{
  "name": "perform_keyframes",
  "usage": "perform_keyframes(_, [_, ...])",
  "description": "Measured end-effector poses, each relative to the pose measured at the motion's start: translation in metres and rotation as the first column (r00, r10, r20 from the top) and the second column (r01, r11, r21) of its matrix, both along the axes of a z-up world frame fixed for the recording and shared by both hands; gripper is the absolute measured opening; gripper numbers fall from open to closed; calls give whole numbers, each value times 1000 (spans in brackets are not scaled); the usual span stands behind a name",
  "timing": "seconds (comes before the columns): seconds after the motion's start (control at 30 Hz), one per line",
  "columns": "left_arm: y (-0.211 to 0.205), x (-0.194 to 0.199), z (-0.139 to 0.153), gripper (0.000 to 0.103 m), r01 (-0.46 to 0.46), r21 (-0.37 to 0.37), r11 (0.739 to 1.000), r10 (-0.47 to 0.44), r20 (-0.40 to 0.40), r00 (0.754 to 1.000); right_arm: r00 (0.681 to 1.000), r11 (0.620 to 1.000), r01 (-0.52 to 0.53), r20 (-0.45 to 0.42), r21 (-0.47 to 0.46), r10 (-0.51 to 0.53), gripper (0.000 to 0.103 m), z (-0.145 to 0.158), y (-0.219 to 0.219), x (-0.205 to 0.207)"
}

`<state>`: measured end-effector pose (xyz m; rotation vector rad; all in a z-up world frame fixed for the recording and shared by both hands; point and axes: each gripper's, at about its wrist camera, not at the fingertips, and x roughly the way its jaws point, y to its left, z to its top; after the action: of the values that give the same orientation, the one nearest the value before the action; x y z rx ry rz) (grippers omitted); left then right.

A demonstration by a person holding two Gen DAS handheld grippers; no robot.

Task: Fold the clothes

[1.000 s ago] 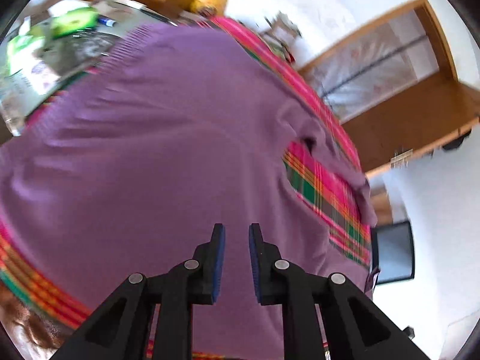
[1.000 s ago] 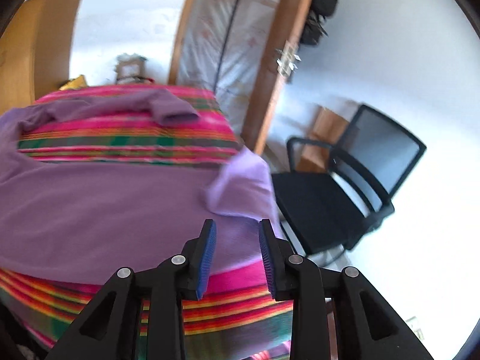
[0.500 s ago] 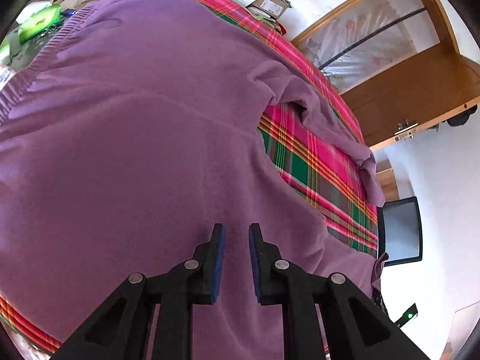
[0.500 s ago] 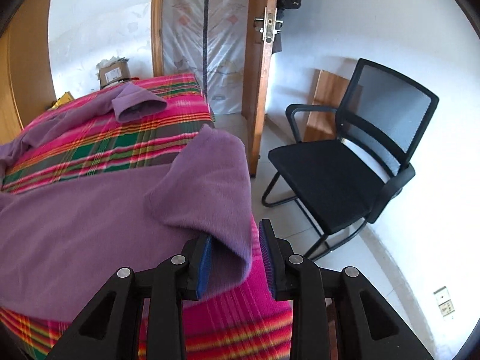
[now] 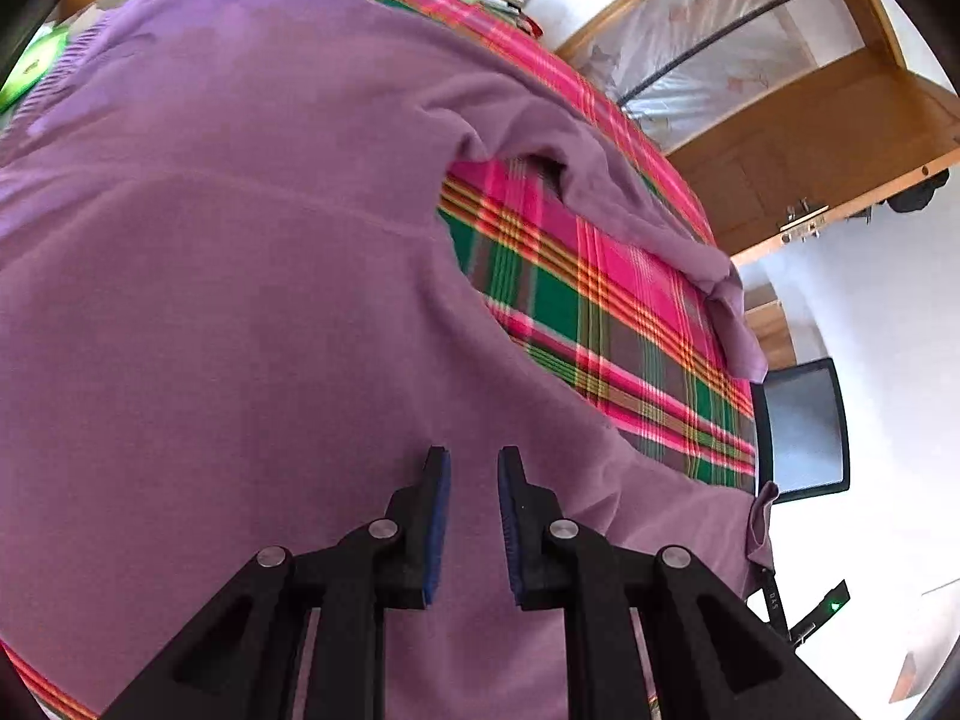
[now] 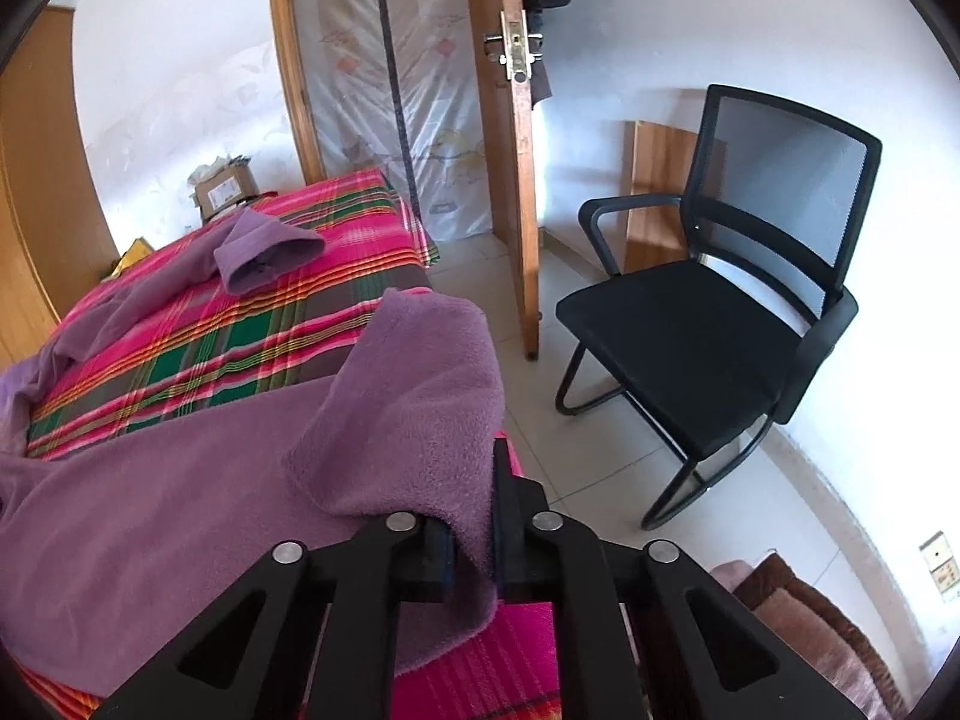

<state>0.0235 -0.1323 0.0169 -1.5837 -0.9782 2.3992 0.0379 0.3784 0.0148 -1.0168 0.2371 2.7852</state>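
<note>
As it lies spread, purple sweater [image 5: 240,312], fuzzy

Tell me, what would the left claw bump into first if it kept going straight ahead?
Most likely the purple sweater: the open left claw points right at its spread body, with nothing between. How near the cloth lies is hard to judge.

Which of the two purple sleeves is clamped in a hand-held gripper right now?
The near sleeve, pinched by the right hand-held gripper at the bed's edge; the far sleeve lies loose on the plaid cover.
</note>
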Motion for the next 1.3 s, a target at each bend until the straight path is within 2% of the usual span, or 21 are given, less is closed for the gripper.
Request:
perform_keyframes(0.37, [13, -6, -3, 16, 18, -22, 1000, -18, -1, 1000, 994, 995, 95, -49, 16, -94, 5, 9, 17, 16])
perform_keyframes(0.53, [14, -4, -2, 16, 27, -45, 999, -28, -16, 999, 989, 990, 139, -44, 6, -139, 5, 9, 27, 22])
perform_keyframes(0.8, [13, -3, -3, 16, 27, -34, 999, -28, -30, 999, 975, 976, 216, -52, -15, -217, 5, 4, 37, 39])
perform_keyframes(0.97, [16, -2, -2, 16, 27, -53, 998, -29, -27, 999, 969, 968, 246, -22, -43, -247, 5, -3, 45, 45])
perform_keyframes(1.07, [23, -6, 0, 17, 49, -85, 995, -51, -28, 998, 966, 965, 256, -10, -59, -257, 5, -6, 50, 46])
perform_keyframes(1.2, [35, -17, 0, 17, 98, -72, 993, -99, -14, 995, 968, 967, 253, -1, -28, -253, 5, -2, 44, 46])
perform_keyframes(1.3, [41, -26, 3, 17, 118, -98, 988, -120, -19, 993, 965, 965, 261, 6, -9, -261, 6, 3, 42, 47])
